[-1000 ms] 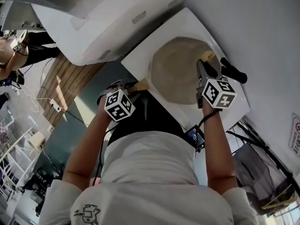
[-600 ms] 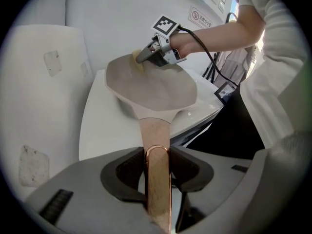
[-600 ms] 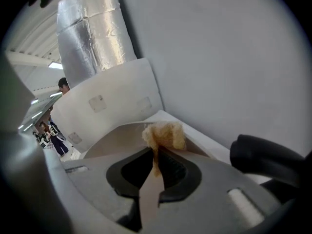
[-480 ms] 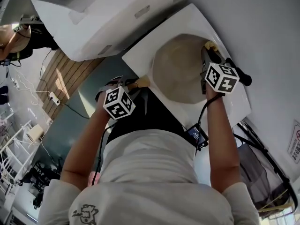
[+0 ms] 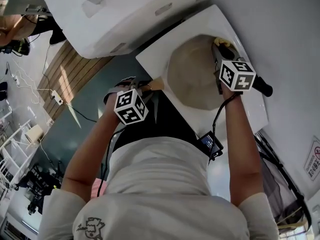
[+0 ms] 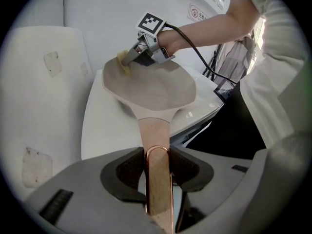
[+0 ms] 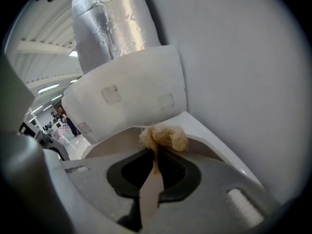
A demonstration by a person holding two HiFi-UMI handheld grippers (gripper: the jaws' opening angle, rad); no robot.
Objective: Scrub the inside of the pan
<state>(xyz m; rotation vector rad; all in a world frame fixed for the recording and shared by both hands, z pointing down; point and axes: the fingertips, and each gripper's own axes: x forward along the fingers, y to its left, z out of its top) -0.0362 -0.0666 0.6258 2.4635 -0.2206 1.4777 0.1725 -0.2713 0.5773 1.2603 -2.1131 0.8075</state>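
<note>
Pan (image 5: pixel 192 79): flat mid-counter on the white counter (image 5: pixel 160 51), handle (image 6: pixel 157 130) jutting past the near edge.
Left gripper (image 6: pixel 157 172): jaws just tightened, clamped on the handle, good for bracing the pan.
Right gripper (image 7: pixel 156 167): pinched on a fibrous scrub pad (image 7: pixel 163 136) at the far rim, seemingly touching the inner wall.

Head view: the centre and lower left of the pan (image 5: pixel 192 81) are lying open, while the right gripper (image 5: pixel 220 48) with its scrub pad (image 5: pixel 217 40) is occupying the upper-right rim. The grey wall (image 5: pixel 280 29) is closing off the frame's right beside the white counter (image 5: pixel 155 59), a black bar (image 5: pixel 261 87) is lying along that edge, and a white hood (image 5: pixel 115 19) is crowding the upper left
</note>
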